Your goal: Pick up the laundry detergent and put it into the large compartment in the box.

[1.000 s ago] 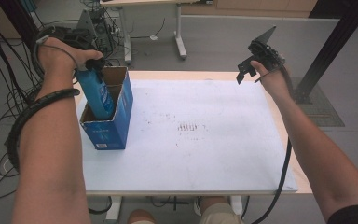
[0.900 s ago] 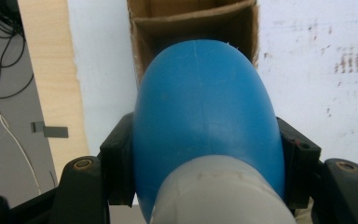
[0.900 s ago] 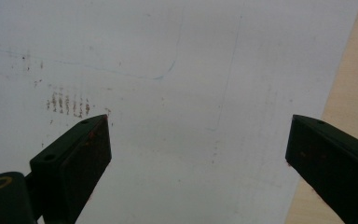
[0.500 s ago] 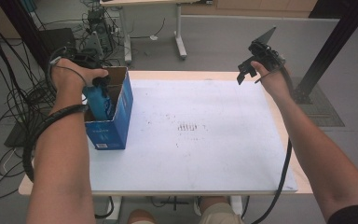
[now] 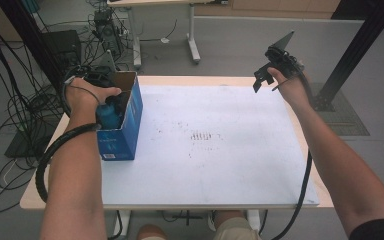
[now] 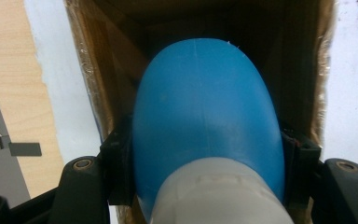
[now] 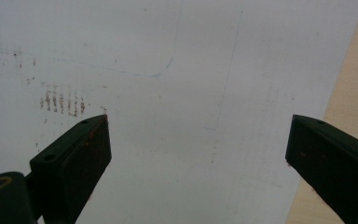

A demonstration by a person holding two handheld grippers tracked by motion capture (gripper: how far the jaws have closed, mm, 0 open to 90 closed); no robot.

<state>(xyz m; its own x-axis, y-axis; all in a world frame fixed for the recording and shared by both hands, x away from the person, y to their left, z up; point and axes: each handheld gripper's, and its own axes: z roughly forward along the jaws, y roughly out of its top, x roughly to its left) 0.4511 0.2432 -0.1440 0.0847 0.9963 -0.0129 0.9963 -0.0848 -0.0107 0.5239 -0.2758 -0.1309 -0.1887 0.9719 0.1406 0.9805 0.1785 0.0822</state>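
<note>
Packing was nearly done: left claw (image 6: 205, 154) gripped the blue bottle (image 6: 205, 116), already sunk into the cardboard box (image 5: 125, 135) at frame left. Release remained; right claw (image 7: 198, 154) gaped wide, holding nothing, over the desk (image 5: 220, 165).

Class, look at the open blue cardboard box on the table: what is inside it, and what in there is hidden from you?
Inside the box is a blue bottle with a pale cap, clamped by the left gripper. The bottle covers the box's floor, so whether anything else lies beneath cannot be seen.
</note>
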